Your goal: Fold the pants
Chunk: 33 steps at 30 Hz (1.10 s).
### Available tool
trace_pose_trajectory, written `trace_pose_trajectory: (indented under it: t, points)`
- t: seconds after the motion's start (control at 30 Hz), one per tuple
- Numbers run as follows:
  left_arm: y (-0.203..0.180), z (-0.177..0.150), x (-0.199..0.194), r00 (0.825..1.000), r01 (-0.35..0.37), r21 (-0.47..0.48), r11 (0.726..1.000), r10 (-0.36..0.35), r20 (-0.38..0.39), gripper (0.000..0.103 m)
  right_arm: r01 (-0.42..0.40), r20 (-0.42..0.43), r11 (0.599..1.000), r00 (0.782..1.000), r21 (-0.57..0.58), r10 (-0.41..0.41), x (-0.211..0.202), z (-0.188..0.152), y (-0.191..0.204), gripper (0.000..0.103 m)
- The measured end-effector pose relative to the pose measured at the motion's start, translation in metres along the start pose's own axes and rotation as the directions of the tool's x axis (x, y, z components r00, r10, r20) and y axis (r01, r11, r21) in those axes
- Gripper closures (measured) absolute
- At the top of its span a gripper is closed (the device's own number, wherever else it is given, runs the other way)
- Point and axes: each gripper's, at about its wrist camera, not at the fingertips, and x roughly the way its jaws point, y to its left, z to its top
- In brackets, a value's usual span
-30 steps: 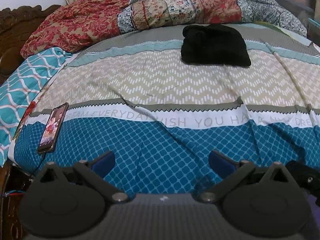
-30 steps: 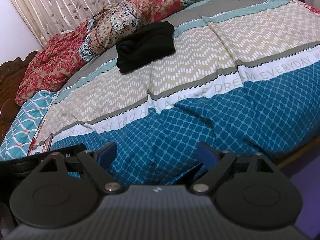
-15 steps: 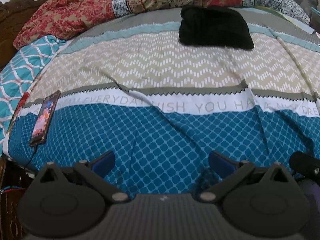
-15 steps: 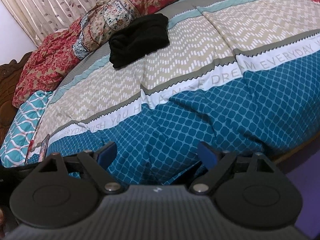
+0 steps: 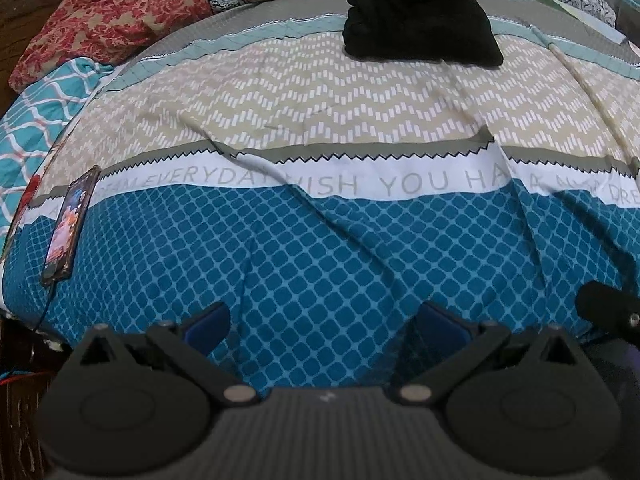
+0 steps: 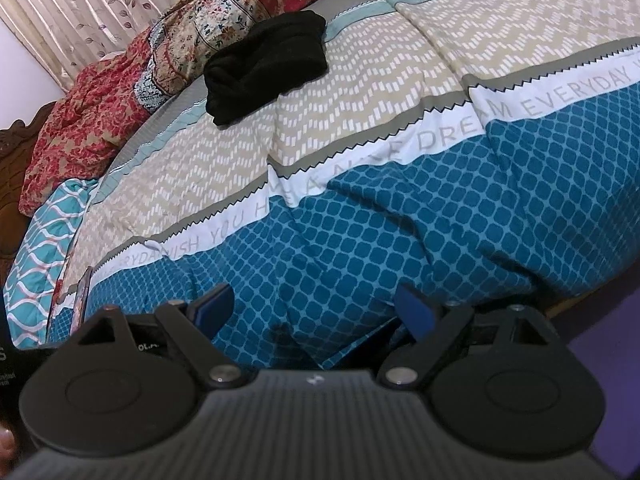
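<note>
The black pants (image 5: pixel 420 24) lie in a folded bundle at the far side of the bed, on the grey and beige bands of the bedspread; they also show in the right wrist view (image 6: pixel 266 62). My left gripper (image 5: pixel 324 320) is open and empty above the blue near edge of the bed, far from the pants. My right gripper (image 6: pixel 314 306) is open and empty, also over the blue near edge. Part of the right gripper shows at the right edge of the left wrist view (image 5: pixel 608 312).
A phone (image 5: pixel 70 226) on a cable lies at the left edge of the bedspread (image 5: pixel 360 248). A red and floral quilt (image 5: pixel 120 16) is heaped along the headboard side. A teal patterned pillow (image 5: pixel 28 128) lies at left. Curtains (image 6: pixel 80 8) hang behind.
Both grippers have moved forward toward the bed and tipped down a little; the pants now sit higher and larger in both views. The jaws stay open.
</note>
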Motion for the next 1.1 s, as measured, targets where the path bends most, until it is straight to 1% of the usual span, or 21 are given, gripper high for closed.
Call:
trace_pose_trajectory:
  t: [0.27, 0.57, 1.1]
  points:
    - [-0.0012, -0.0012, 0.0040, 1.000, 0.003, 0.010, 1.000, -0.003, -0.008, 0.000, 0.002, -0.012, 1.000, 1.000, 0.007, -0.002, 0.0041, 0.0006, -0.0024, 0.014]
    - [-0.0005, -0.0026, 0.0080, 0.999, 0.025, 0.005, 1.000, -0.025, -0.027, 0.000, 0.001, -0.014, 1.000, 1.000, 0.006, -0.001, 0.0040, 0.0010, -0.0034, 0.014]
    - [-0.0007, -0.0022, 0.0082, 0.999, 0.029, 0.005, 1.000, -0.029, -0.033, 0.000, 0.009, -0.008, 1.000, 1.000, -0.007, -0.009, 0.0053, 0.0019, -0.0007, 0.014]
